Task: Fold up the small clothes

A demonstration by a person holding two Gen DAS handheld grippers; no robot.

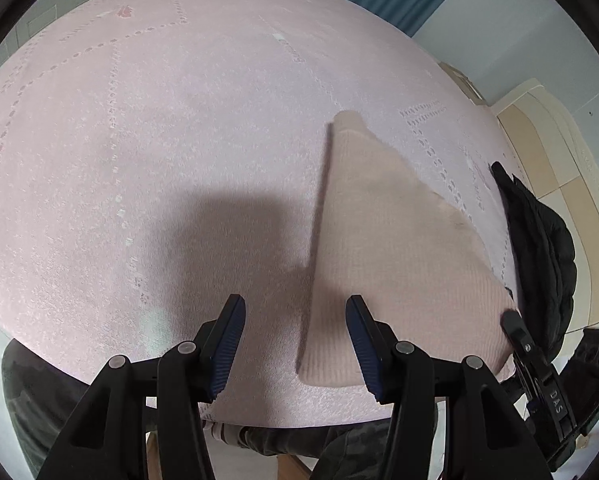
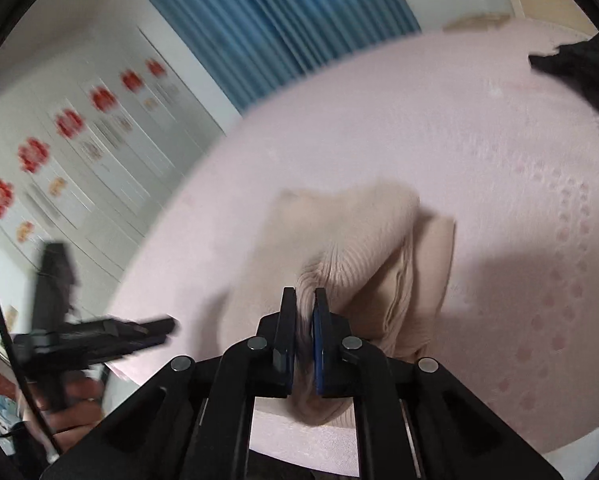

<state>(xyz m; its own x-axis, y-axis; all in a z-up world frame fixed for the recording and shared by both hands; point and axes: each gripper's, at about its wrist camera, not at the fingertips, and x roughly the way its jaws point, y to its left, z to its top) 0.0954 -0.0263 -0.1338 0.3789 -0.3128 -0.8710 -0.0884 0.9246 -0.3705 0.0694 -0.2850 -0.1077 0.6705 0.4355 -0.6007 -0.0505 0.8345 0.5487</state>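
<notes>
Your right gripper [image 2: 303,294] is pinched tight on a bunched ridge of the beige knit garment [image 2: 339,248]; the ribbed cloth is squeezed between the two fingers [image 2: 287,320] and rises in a hump just beyond the tips. Past that hump the garment lies partly doubled over itself, with a flatter flap showing on the side away from the hump. This view is blurred, so the exact layering of the folds cannot be told.

Your left gripper [image 1: 295,304] stands at a middling width with nothing between its blue pads [image 1: 229,344]. It hangs over the near edge of the garment [image 1: 383,232]: one finger is above the bare pink bed cover [image 1: 139,120] beside the garment, the other is over the garment's edge. Whether that finger touches the cloth cannot be told.

From the left camera the garment is a long tapering shape, wide at the near edge of the bed cover and narrowing to a small end farther in. It lies on the bed cover, near the side where a black padded jacket [image 1: 539,232] is heaped; a strip of cover separates the two. Your right gripper's black body [image 1: 535,360] shows at the garment's near corner on the jacket side.

In the right camera, your left gripper [image 2: 99,332] appears on the far side of the garment from the jacket [image 2: 579,72], with a hand [image 2: 71,400] below it.
</notes>
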